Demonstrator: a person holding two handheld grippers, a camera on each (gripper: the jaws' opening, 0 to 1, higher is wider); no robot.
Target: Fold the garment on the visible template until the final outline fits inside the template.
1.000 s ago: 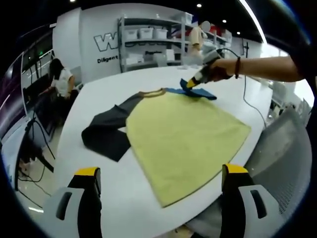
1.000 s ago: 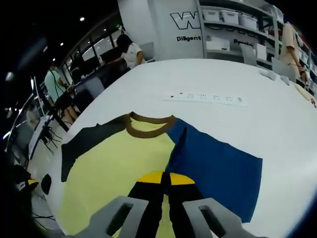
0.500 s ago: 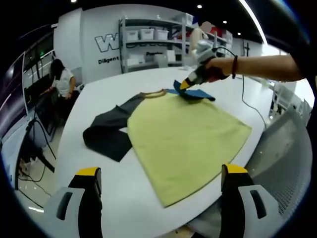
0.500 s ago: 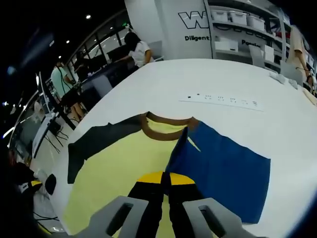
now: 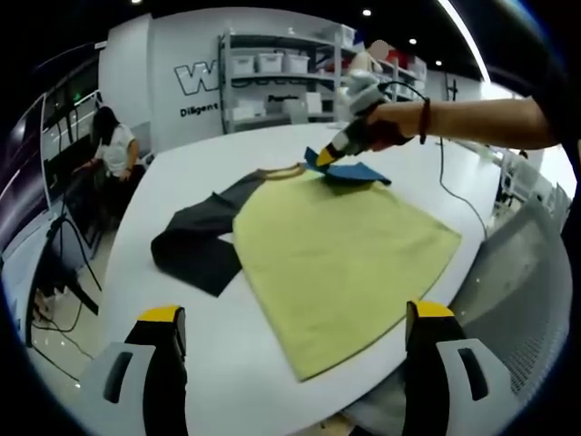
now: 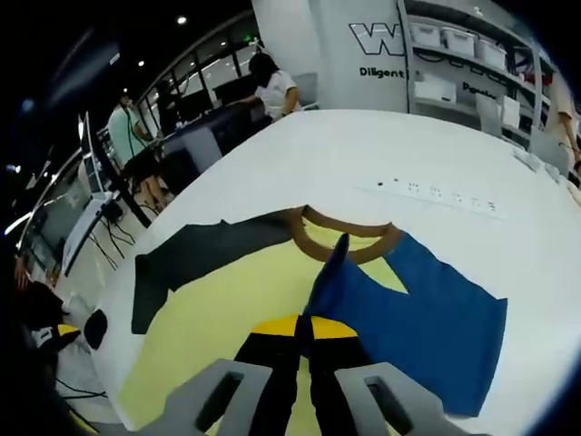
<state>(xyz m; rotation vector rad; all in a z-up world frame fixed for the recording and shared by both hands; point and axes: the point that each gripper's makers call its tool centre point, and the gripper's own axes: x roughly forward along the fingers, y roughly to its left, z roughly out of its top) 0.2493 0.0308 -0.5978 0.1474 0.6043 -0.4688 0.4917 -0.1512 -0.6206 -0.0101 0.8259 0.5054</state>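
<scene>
- Garment [image 5: 340, 250]: a T-shirt with a yellow body, brown collar [image 6: 345, 238], dark grey sleeve [image 5: 195, 241] and blue sleeve [image 6: 418, 313], lying flat on the white table [image 5: 227, 363]. In the left gripper view its hem runs close to the near right table edge.
- Right gripper [image 6: 303, 334]: jaws pressed together on a raised fold of the blue sleeve, just near of the collar. In the left gripper view it appears at the far side of the shirt, held in a person's hand [image 5: 381, 127].
- Left gripper [image 5: 290, 318]: jaws wide apart and holding nothing, poised near of the hem, well clear of the cloth.
- Template: no outline can be made out on the table, so whether the fold will fit cannot be judged.
- Risk 1: the pinch takes only a small edge of cloth; a quick pull could slip it free and drop the sleeve in a crumple.
- Risk 2: with nothing pinning the body, dragging the sleeve inward may shift the whole shirt, possibly toward the near right edge and off it.
- Risk 3: folding across the collar may skew the crease, leaving an uneven outline.
- Background: a power strip [image 6: 436, 193] lies on the table far of the collar; shelving [image 5: 272, 82] and people stand behind.
</scene>
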